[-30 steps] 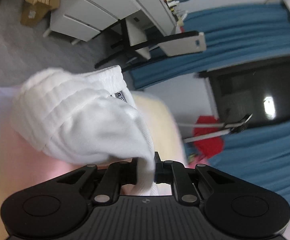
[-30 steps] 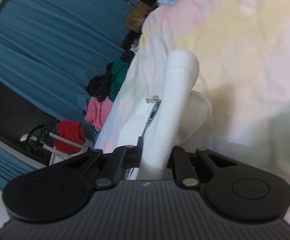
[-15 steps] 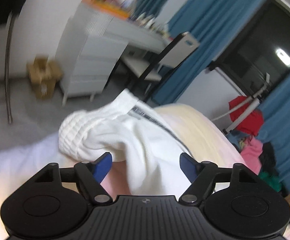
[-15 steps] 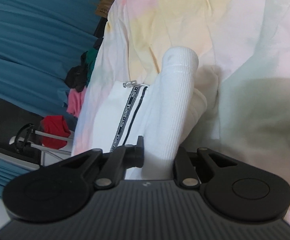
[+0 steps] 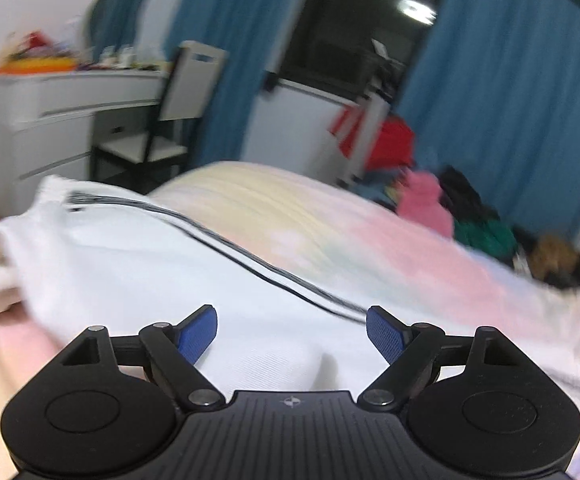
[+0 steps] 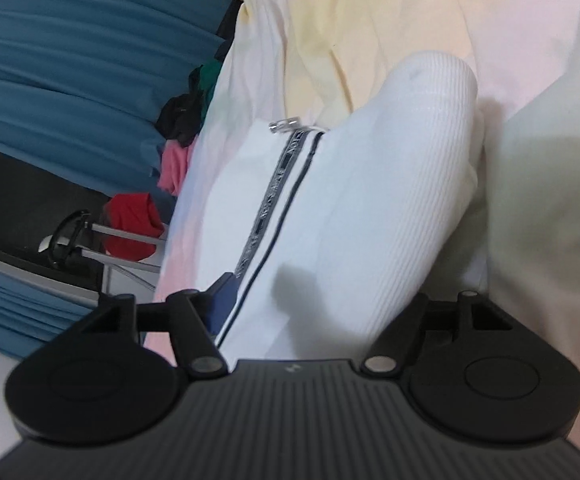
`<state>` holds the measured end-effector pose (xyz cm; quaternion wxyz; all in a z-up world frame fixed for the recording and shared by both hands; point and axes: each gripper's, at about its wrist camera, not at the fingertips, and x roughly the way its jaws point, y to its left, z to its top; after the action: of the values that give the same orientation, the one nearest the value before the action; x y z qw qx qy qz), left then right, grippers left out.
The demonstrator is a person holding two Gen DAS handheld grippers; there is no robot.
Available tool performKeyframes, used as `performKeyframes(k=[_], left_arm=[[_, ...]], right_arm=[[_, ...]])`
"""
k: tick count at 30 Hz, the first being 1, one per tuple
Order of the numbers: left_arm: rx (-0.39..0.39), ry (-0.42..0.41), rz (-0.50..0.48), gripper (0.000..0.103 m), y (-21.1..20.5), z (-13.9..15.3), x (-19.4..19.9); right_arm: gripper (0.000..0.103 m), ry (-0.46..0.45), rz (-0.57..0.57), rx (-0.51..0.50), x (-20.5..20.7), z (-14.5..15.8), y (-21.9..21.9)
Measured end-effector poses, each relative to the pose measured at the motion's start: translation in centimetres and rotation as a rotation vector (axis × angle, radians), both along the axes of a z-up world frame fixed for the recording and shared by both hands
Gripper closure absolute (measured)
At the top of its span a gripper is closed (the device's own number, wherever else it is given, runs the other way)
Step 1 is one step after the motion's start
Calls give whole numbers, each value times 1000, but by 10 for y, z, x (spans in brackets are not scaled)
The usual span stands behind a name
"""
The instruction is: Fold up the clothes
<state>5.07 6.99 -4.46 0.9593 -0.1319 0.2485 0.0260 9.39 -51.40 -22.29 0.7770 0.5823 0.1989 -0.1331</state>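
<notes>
A white garment with a dark striped tape lies spread on the pastel bed sheet. My left gripper hovers just over its near part, jaws wide and still opening, blue pads bare. In the right wrist view the same white garment shows its ribbed cuff folded over, with a zip pull at the tape's far end. My right gripper is opening. The cuff still lies between its jaws, the left pad stands clear of the cloth, and the right finger is hidden behind the cuff.
A black chair and a white dresser stand beyond the bed's far left. A heap of pink, green and black clothes lies at the bed's far edge. Red cloth hangs on a rack before blue curtains.
The left gripper let go of the white cloth, opened wide and rolled upright while swinging sideways. The right gripper sank toward the bed and opened off the ribbed cuff.
</notes>
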Motion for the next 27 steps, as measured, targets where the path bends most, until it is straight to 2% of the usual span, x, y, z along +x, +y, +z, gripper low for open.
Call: performKeyframes(k=[2, 4, 8, 9, 11, 13, 17, 19, 21, 23, 27], left_arm=[[102, -44, -8, 18, -24, -6, 5], [183, -75, -47, 13, -44, -10, 17], [215, -20, -94, 12, -65, -29, 44], [241, 19, -94, 12, -68, -39, 50], [294, 102, -91, 12, -74, -57, 64], [329, 142, -109, 9, -78, -69, 70], [365, 153, -117, 6, -80, -83, 72], [364, 153, -120, 6, -73, -86, 74], [356, 156, -123, 6, -73, -87, 75], [353, 157, -125, 5, -73, -85, 75], [348, 159, -130, 5, -72, -80, 78]], right_arm=[[34, -29, -23, -33, -5, 3, -2], [34, -98, -43, -72, -3, 11, -3], [34, -233, -62, -83, -4, 21, -5], [34, -241, -64, -77, -4, 19, -5], [34, -206, -58, -68, -3, 12, -8], [35, -161, -45, -59, -3, 2, -13], [35, -114, -57, -136, 1, 2, -17], [46, -94, -58, -176, 7, 6, -16], [75, -13, -44, -233, 15, 12, -11], [87, 34, -21, -289, 15, 17, -7], [92, 72, -11, -408, 13, 37, 5]])
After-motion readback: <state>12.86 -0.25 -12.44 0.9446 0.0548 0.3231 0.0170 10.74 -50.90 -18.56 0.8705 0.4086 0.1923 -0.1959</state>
